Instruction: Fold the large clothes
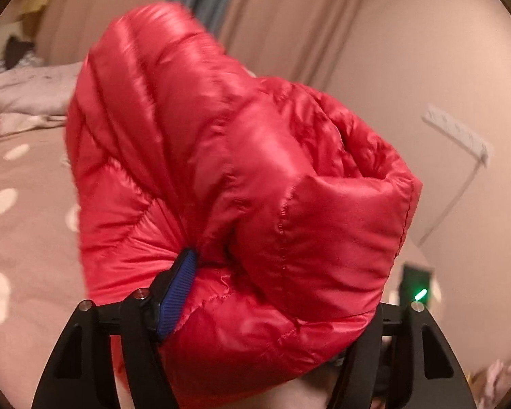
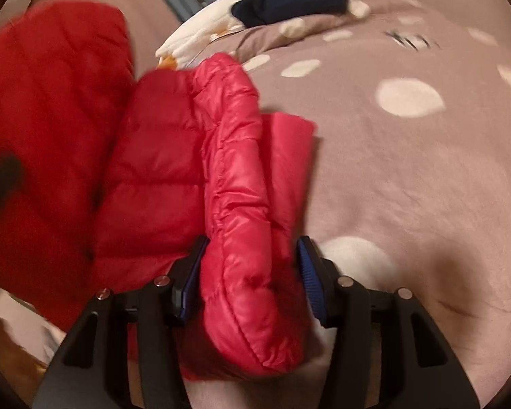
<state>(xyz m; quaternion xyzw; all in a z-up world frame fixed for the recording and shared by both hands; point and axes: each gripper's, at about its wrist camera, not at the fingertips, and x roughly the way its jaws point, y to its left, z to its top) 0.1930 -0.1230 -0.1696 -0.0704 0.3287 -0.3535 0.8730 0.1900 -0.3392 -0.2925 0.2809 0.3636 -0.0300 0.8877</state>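
A glossy red puffer jacket (image 1: 221, 156) fills the left wrist view, bunched in a thick fold and lifted above the bed. My left gripper (image 1: 282, 272) is shut on this bundle. Its left blue pad (image 1: 179, 289) presses into the fabric, while the other finger is hidden behind the jacket. In the right wrist view a rolled edge of the same jacket (image 2: 242, 177) runs between the fingers of my right gripper (image 2: 252, 248), which is shut on it. Both blue pads (image 2: 310, 279) touch the roll. The rest of the jacket spreads blurred to the upper left.
A pink bedspread with pale dots (image 2: 408, 170) lies under everything. A dark blue garment (image 2: 289, 0) on a white one (image 2: 201, 37) sits at the far end. Crumpled pale clothes (image 1: 27, 92) lie at the left, pink curtains (image 1: 289, 17) hang behind, and a white power strip (image 1: 456, 133) lies at the right.
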